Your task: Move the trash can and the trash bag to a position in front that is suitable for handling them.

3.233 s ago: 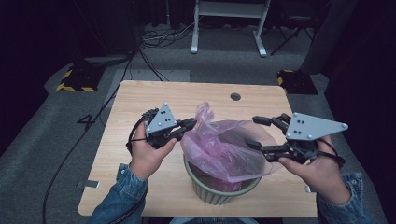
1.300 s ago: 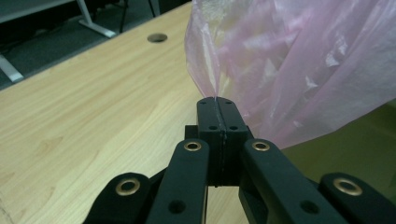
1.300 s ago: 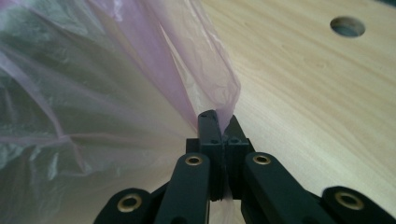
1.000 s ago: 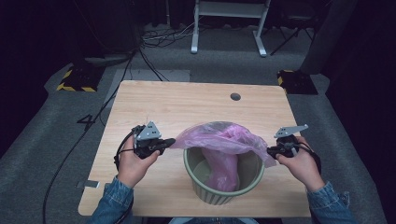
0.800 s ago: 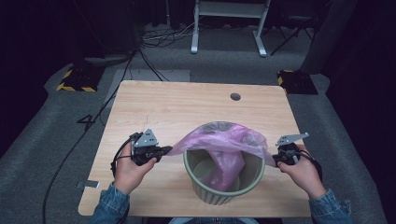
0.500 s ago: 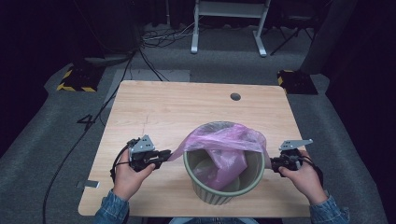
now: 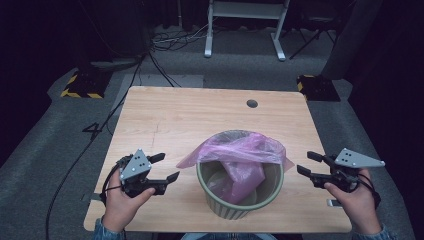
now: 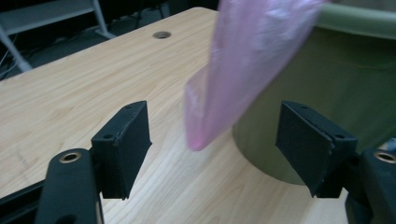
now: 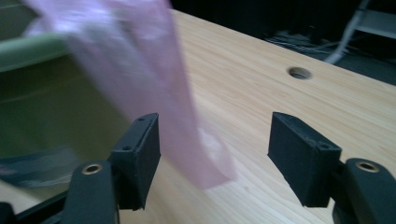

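A ribbed green bin (image 7: 235,202) stands on the near middle of the table, with a pink plastic bag (image 7: 239,150) in it, draped loosely over its rim. My left gripper (image 7: 167,166) is to the left of the bin, apart from it, and its jaws have just been opening. In the left gripper view the bag's flap (image 8: 243,60) hangs free beyond the open gripper (image 8: 215,144), beside the bin wall (image 8: 336,98). My right gripper (image 7: 305,163) is to the right of the bin, and its jaws have just been opening too. The flap (image 9: 159,84) hangs loose ahead of that gripper (image 9: 215,154), untouched.
The wooden table (image 7: 190,115) has a round cable hole (image 7: 252,103) at its far side. Beyond it stand a white metal frame (image 7: 245,20), floor cables (image 7: 170,40) and yellow-black striped blocks (image 7: 80,85). The table's near edge lies just under both hands.
Both grippers opened and let go of the bag's edges, then drew outward from the bin. The stretched bag has slackened and fallen back over the rim.
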The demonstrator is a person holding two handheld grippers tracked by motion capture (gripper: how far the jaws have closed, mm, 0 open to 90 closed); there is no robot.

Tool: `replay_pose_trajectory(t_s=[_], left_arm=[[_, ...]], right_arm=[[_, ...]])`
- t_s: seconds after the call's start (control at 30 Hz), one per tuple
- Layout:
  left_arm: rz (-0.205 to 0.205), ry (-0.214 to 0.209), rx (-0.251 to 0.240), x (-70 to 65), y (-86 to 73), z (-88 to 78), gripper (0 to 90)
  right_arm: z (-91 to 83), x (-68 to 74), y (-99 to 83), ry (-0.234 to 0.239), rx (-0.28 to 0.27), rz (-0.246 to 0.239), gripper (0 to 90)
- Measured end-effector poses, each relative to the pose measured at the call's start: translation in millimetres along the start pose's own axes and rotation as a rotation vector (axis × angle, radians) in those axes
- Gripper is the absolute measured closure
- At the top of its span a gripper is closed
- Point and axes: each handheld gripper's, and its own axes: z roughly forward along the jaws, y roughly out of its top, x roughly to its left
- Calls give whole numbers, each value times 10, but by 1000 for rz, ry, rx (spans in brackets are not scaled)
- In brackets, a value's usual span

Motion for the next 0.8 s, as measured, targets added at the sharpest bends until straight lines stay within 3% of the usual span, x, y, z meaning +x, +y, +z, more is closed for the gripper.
replay_pose_trajectory(t_s=[0.17, 0.27, 0.4, 0.47, 0.57, 0.7, 0.8], left_arm=[[72, -17, 20, -61, 100, 235, 278], [50, -49, 4, -31, 128, 339, 351], [49, -99, 9, -17, 124, 386, 642], [40, -130, 1, -18, 95, 374, 790], [12, -199, -22, -18, 25, 344, 892], [5, -255, -68, -34, -40, 293, 899], [30, -275, -76, -83, -67, 289, 899]], right_arm=[[181, 166, 82, 59, 33, -89, 367], [286, 195, 101, 90, 31, -80, 425], [311, 233, 97, 138, 42, -80, 791], [289, 265, 73, 156, 45, -83, 900], [248, 324, 16, 190, 62, -73, 900], [162, 424, -84, 230, 62, -71, 900], [103, 476, -156, 249, 62, -70, 900]])
